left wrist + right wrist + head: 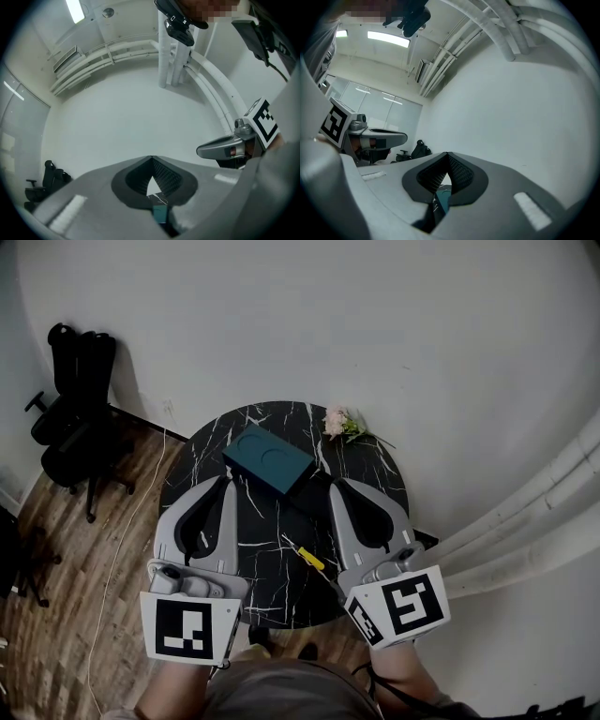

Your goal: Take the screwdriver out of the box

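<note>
The left gripper [225, 482] is clenched on nothing: in the left gripper view its jaws [151, 158] meet at the tips, with only a sliver of the teal box [160, 214] and the marbled tabletop showing through the gap behind them. The right gripper [335, 484] is clenched and empty too, its tips together in the right gripper view [447, 153], with the same teal box [443, 197] glimpsed low between the dark pads. In the head view both grippers sit low over the near half of the round black table [272, 577], one in the lower left and one in the lower right, with their tips pointing up the frame toward the box [268, 458]. The box sits just beyond them at upper centre and looks closed, its lid showing two round recesses. The screwdriver [310, 558], with its yellow handle, lies bare on the tabletop between the two grippers, close beside the right one and well apart from the box; neither gripper touches it. Going by that, the task looks finished: the tool is out and set down, both grippers have let go, and nothing seems left to do. A small flower [339, 422] lies at the table's far edge, and an office chair [75, 399] stands at the upper left.
</note>
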Available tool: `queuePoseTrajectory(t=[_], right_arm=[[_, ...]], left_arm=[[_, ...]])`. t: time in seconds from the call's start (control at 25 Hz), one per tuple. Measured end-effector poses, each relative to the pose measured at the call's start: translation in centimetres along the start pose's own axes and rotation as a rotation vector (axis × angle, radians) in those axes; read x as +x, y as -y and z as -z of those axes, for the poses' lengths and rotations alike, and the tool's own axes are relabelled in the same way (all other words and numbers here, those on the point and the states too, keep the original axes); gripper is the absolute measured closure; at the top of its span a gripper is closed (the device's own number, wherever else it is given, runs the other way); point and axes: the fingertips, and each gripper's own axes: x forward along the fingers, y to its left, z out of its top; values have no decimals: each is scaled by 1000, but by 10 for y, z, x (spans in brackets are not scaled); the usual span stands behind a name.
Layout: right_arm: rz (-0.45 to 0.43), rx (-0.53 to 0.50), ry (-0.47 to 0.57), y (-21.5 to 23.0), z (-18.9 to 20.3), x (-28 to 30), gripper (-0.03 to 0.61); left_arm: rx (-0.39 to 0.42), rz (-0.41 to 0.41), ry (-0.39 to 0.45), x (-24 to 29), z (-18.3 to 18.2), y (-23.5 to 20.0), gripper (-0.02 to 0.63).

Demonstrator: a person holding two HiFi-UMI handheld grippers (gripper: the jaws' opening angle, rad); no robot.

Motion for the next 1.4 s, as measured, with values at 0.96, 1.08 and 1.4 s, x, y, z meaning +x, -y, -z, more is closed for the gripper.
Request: queuePoseTrajectory(t=[0.96,1.08,1.4], right_arm=[[-7,11,-17,-4,11,6,554],[-7,11,-20,-4,11,7,554],[-3,10,-26,-1,15,10,554]], left_arm=[[0,1,-21,-1,10,-5,612],[-2,2,-26,0,11,-6,612],[-7,6,-26,4,14,-5,612]])
